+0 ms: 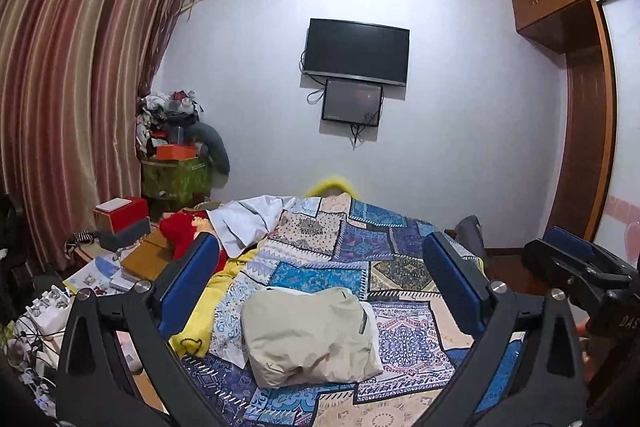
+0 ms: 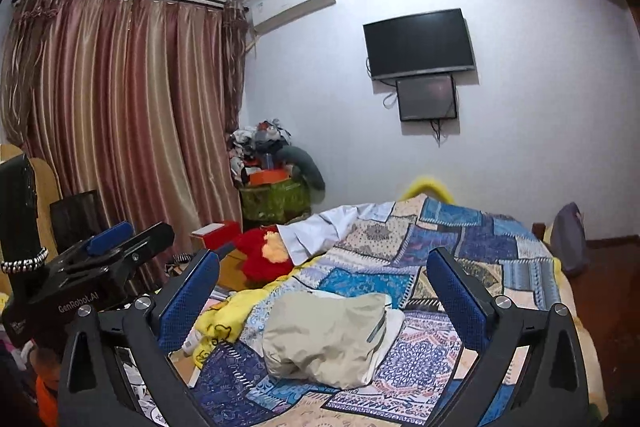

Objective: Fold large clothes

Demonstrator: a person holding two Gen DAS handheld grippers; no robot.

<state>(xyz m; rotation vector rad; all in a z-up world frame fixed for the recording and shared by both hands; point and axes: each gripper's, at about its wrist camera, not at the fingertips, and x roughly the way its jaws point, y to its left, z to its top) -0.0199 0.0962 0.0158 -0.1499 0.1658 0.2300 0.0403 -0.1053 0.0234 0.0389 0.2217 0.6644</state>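
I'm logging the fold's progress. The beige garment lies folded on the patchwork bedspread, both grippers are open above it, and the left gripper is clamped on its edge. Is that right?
Not quite. The left gripper holds nothing: the left wrist view shows its jaws wide apart, clear of the beige garment. The rest stands: the garment lies folded on the patchwork bedspread, and the right gripper is open too.

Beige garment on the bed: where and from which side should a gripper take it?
The beige garment lies in a folded bundle on the patchwork bedspread. Probably grip the loose, raised near edge, coming from the camera side with the open left gripper. The zipper side looks thicker. The right gripper is open too.
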